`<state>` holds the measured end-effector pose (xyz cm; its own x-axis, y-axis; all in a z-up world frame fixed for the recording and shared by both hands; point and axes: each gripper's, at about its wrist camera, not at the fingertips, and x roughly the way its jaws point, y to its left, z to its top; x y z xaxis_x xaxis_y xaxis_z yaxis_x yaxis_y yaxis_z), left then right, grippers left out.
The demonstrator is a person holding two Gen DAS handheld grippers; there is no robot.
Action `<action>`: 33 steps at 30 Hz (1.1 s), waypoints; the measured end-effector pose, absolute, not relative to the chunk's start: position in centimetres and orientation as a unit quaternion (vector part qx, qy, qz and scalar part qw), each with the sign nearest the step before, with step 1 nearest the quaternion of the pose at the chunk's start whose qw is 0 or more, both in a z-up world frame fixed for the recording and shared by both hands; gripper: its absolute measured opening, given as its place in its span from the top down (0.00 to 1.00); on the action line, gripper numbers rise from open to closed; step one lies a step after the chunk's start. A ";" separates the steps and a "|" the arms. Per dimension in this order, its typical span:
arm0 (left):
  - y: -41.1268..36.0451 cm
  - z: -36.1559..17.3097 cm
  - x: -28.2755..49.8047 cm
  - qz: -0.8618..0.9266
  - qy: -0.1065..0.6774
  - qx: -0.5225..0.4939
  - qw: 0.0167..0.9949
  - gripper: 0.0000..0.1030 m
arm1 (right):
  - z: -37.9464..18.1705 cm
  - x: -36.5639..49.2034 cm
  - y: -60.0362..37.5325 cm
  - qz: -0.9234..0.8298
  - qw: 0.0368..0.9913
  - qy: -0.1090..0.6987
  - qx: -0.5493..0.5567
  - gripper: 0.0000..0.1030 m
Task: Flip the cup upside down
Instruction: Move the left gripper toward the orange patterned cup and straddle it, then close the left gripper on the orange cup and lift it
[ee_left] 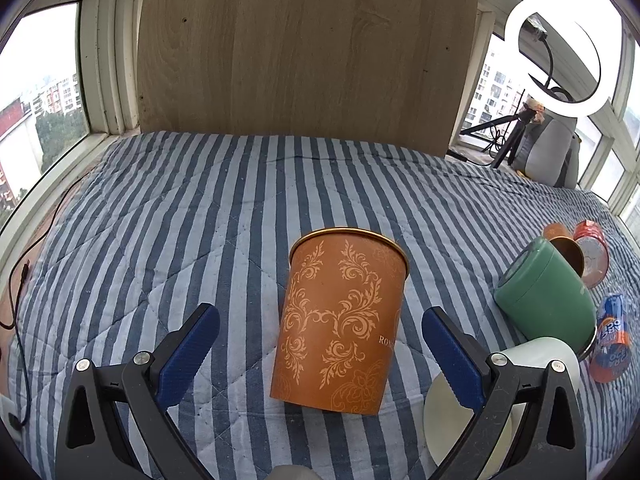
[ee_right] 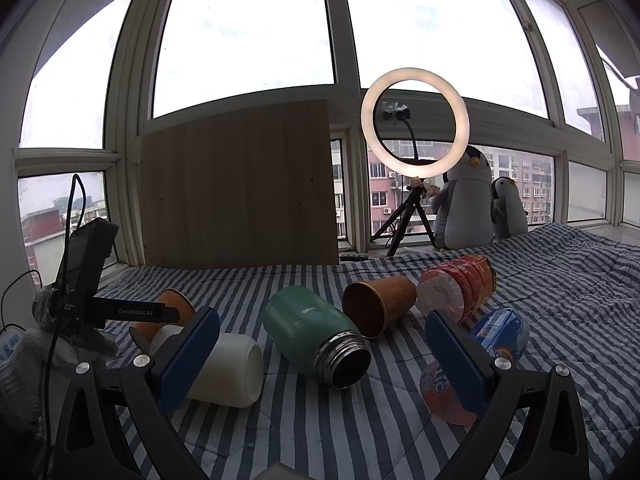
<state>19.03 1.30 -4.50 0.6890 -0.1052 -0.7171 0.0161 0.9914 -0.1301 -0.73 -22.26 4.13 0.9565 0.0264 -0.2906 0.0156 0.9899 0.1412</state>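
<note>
While both tools gape, the orange cup (ee_left: 340, 324) stands untouched between the left tool (ee_left: 320, 344).

Orange scroll-patterned cup (ee_left: 340, 326) stands on striped quilt (ee_left: 160, 220).

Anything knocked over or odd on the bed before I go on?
Yes. The green flask, white cup, small orange paper cup and noodle cup all lie on their sides on the striped quilt. The patterned orange cup stands between the left hand-held gripper fingers, leaning slightly.
</note>
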 end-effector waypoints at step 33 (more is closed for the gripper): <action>1.0 -4.1 17.9 -0.086 0.405 -0.065 0.908 0.35 | 3.3 -0.2 -22.1 -0.006 0.968 0.250 0.028 0.01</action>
